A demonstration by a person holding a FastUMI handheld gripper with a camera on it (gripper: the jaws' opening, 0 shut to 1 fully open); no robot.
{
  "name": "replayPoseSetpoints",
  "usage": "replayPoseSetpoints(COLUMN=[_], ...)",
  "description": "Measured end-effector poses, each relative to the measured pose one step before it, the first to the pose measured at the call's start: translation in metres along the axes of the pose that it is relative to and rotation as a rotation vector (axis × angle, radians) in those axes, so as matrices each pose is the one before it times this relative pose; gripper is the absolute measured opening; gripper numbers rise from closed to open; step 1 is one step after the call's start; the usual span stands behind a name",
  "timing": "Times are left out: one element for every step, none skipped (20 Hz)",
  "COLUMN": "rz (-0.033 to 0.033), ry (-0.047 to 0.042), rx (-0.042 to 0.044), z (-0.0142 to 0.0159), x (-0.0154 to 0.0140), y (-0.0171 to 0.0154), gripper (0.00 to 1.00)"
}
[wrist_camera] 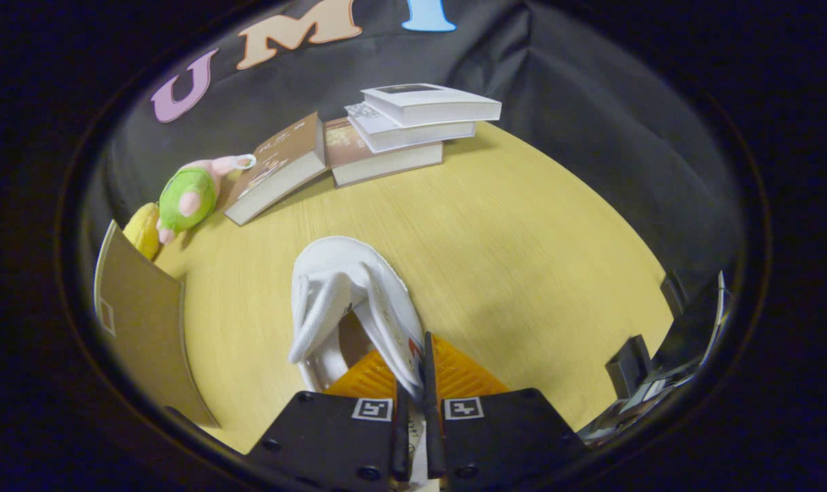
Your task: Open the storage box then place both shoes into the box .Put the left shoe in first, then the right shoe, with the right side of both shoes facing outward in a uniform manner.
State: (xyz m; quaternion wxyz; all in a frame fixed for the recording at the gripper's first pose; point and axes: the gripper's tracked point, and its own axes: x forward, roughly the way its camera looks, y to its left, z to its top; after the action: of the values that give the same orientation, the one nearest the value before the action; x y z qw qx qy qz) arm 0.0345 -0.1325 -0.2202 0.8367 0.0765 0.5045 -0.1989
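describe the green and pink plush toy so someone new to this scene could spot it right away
Start at the yellow wooden table and look past the white shoe, whose side the fingers pinch, to the books by the far wall. Beside the leaning book lies the plush toy: soft, green-bodied, pink-limbed, next to a yellow plush.

A shoe [348, 301] is sitting between the fingers of the gripper [413, 372], which are pinching its side wall, toe pointing ahead over the table [523, 260]. Beyond it, books [400, 130] are lying stacked at the table's far edge, one book [277, 171] leaning against their left side. Left of that a plush toy [188, 195] is resting, with a cardboard flap [140, 321] standing nearer, left of the shoe.
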Motion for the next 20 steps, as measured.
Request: replayPoseSetpoints(rz=[-0.01235, -0.01183, -0.01137, -0.00914, -0.00722, -0.01033, -0.01153, -0.00978, -0.01025, -0.01392, -0.01991, -0.02591, -0.03171, -0.03259, -0.02566, -0.01649, -0.00554, 0.00561, 0.01548, 0.02011], ry=[-0.00796, -0.00140, -0.00960, -0.00359, 0.00821, 0.00289, 0.00018, -0.00568, -0.01152, -0.01409, -0.01272, -0.01332, -0.01441, -0.01663, -0.02192, -0.02354, -0.02758, -0.03136, -0.02745, -0.02521], rx=[0.00098, -0.00584, 0.00844, -0.00361, -0.00767, -0.00240, -0.00156, -0.00014, 0.00047, -0.00313, -0.00867, -0.01345, -0.02420, -0.02067, -0.01761, -0.00773, -0.00058, 0.00180, 0.00238, -0.00206], z=[0.00062, -0.00128, 0.00072, -0.00122, -0.00319, -0.00349, -0.00135, -0.00026, 0.00227, 0.00310, 0.00409, 0.00518, 0.00701, 0.00825, 0.01007, 0.01092, 0.01184, 0.01220, 0.01152, 0.01003], x=[-0.00137, -0.00041, -0.00179, -0.00172, -0.00338, -0.00432, -0.00542, -0.00625, -0.00833, -0.00947, -0.01128, -0.01200, -0.01311, -0.01373, -0.01373, -0.01437, -0.01442, -0.01384, -0.01432, -0.01359], y=[-0.00086, -0.00052, 0.00178, 0.00121, 0.00131, 0.00110, 0.00130, 0.00117, 0.00103, -0.00063, -0.00169, -0.00296, -0.00377, -0.00460, -0.00308, -0.00144, 0.00131, 0.00375, 0.00704, 0.00920], gripper=[0.14, 0.14, 0.07, 0.07, 0.07, 0.07, 0.06, 0.07, 0.07, 0.07, 0.06, 0.07, 0.06, 0.06, 0.06, 0.06, 0.06, 0.06, 0.06, 0.06])
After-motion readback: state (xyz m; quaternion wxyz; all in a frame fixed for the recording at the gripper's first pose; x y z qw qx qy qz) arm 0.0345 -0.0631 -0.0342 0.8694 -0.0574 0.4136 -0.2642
